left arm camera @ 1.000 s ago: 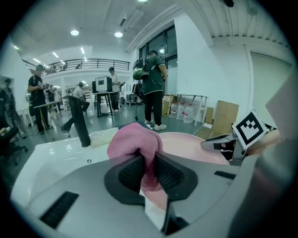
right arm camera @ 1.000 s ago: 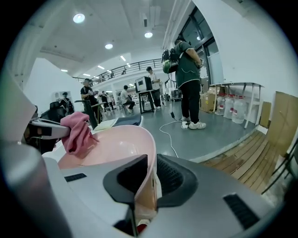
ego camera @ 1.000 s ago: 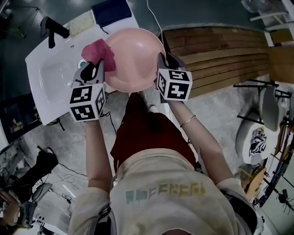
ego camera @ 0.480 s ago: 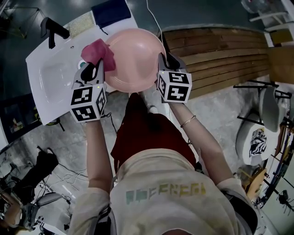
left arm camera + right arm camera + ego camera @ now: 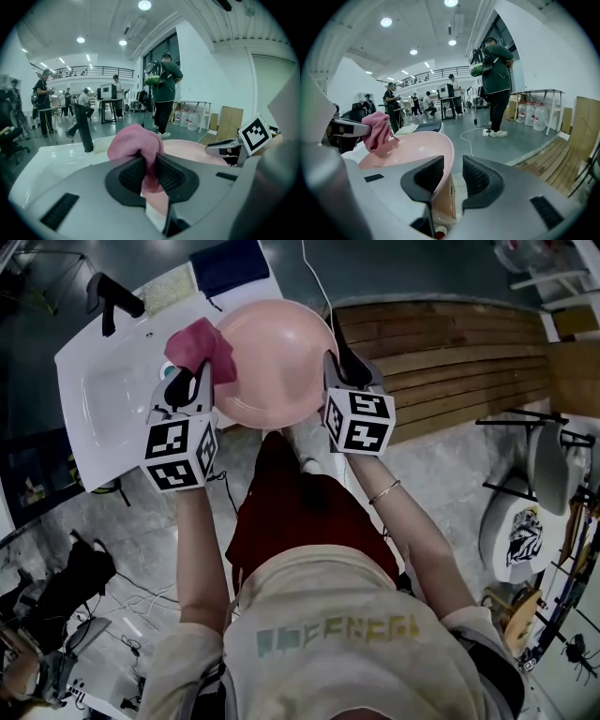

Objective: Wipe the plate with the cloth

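Observation:
A pink plate (image 5: pixel 272 362) is held above the white sink (image 5: pixel 103 399). My right gripper (image 5: pixel 334 368) is shut on its right rim; in the right gripper view the rim (image 5: pixel 446 164) runs down between the jaws of that gripper (image 5: pixel 452 177). A magenta cloth (image 5: pixel 201 345) is bunched in my left gripper (image 5: pixel 192 382), which is shut on it. The cloth (image 5: pixel 136 142) rests against the plate's left edge (image 5: pixel 190 151). From the right gripper view, the cloth (image 5: pixel 378 131) touches the plate's inner face (image 5: pixel 410 147).
A black faucet (image 5: pixel 112 296) stands at the sink's back left, with a pale sponge (image 5: pixel 171 287) and a dark blue cloth (image 5: pixel 228 263) beyond it. Wooden decking (image 5: pixel 441 348) lies to the right. Several people stand in the hall behind.
Almost nothing differs: the cloth stays at the plate's left rim, and the right gripper's cube has shifted slightly to the right.

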The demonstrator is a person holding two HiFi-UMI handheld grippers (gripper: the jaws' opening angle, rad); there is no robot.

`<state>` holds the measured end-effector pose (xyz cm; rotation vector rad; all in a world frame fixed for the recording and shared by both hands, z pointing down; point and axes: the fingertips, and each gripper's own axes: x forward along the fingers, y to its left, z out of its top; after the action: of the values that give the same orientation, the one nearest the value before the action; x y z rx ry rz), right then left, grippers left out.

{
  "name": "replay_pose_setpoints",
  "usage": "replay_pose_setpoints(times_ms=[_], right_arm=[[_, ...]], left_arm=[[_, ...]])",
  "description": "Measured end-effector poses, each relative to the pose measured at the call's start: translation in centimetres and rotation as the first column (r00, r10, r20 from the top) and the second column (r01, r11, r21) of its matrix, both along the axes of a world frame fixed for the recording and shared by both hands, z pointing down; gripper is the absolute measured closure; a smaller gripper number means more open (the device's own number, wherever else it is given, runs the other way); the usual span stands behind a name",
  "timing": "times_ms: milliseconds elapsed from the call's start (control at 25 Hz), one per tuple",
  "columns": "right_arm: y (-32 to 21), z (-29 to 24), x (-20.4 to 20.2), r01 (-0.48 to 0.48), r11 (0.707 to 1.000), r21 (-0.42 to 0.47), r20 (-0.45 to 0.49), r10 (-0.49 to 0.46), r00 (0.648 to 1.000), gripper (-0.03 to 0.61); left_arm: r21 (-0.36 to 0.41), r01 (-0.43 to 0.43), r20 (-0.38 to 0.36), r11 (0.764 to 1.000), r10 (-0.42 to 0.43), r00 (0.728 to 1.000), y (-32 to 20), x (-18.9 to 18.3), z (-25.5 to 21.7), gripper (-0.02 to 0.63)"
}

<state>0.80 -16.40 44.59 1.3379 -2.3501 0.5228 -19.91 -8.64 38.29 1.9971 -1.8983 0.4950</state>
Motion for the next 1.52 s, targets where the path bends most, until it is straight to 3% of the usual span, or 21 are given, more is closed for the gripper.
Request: replay_pose_setpoints(times_ms=[320, 680, 920, 1280, 1520], right_arm=[[0.8, -4.6, 1.6, -0.03, 0.996, 0.08, 0.107, 0.021, 0.994, 0.46], [3.2, -11.4, 2.3, 0.034, 0.977, 0.213, 0.259, -0.089, 0.962, 0.469], [5.5, -15.1, 4.2, 0.062, 0.951, 0.303, 0.274, -0.149, 0.95, 0.512], [8.9, -17.3, 5.7, 0.091, 0.933, 0.348, 0.293, -0.2, 0.935, 0.532], [11.3, -18.8, 6.2, 0.143, 0.907, 0.395, 0.246, -0.254, 0.935, 0.541]], left_arm=[[0.098, 0.002, 0.028, 0.995, -0.005, 1.0, 0.5, 1.4, -1.9, 0.548], [0.154, 0.014, 0.036, 0.988, -0.019, 0.999, 2.0, 3.2, -4.2, 0.548], [0.197, 0.026, 0.05, 0.98, -0.037, 0.998, 4.0, 5.2, -6.5, 0.548], [0.249, 0.025, 0.064, 0.968, -0.042, 0.997, 7.3, 7.2, -9.0, 0.548], [0.275, 0.024, 0.075, 0.961, -0.046, 0.996, 9.7, 8.3, -10.7, 0.548]])
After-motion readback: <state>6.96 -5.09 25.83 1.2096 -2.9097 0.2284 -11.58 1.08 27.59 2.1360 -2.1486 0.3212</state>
